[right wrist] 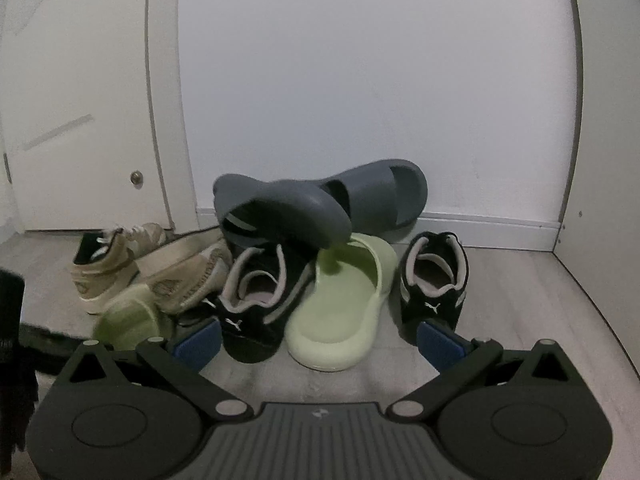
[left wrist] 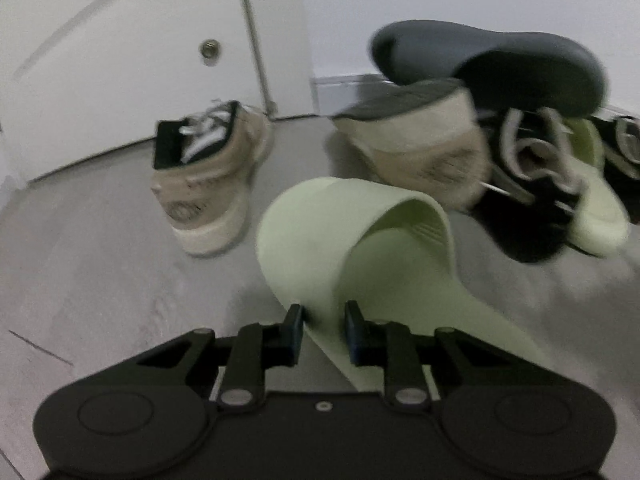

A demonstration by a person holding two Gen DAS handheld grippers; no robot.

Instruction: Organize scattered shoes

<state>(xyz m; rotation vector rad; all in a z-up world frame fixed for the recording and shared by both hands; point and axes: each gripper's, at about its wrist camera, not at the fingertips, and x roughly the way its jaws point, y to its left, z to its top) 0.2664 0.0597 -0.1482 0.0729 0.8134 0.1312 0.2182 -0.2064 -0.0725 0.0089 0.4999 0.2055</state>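
Shoes lie heaped on the grey floor (right wrist: pixel 520 288) against a white wall (right wrist: pixel 360 80), beside a white door (right wrist: pixel 80 100). One pale green slide (left wrist: pixel 352 248) is pinched along its edge near the heel by the left claw (left wrist: pixel 322 330), whose jaws are drawn in narrow on the sole; whether the toe rests on the floor or hangs just clear cannot be told through the blur. The right claw (right wrist: pixel 318 344) is spread wide and holds nothing, poised low in front of the pile. The matching green slide (right wrist: pixel 344 312) lies flat between two black sneakers (right wrist: pixel 260 308), with one dark grey slide (right wrist: pixel 280 212) tipped over its toe and a second grey slide (right wrist: pixel 380 196) leaning on the wall. Two beige high-tops (right wrist: pixel 132 268) sit at the left of the pile, one upright, the other tipped on its side. The step in hand is judged to be pairing the green slides. It is best done if the held slide is kept level, carried clear of the beige shoe beside it, and set down sole-flat next to its mate, toes in one line. The grey slide resting on the mate is likely to slip if nudged, so it would be better lifted off first by the free claw. A thin edge grip may let the soft sole twist, so slow movement is advised.
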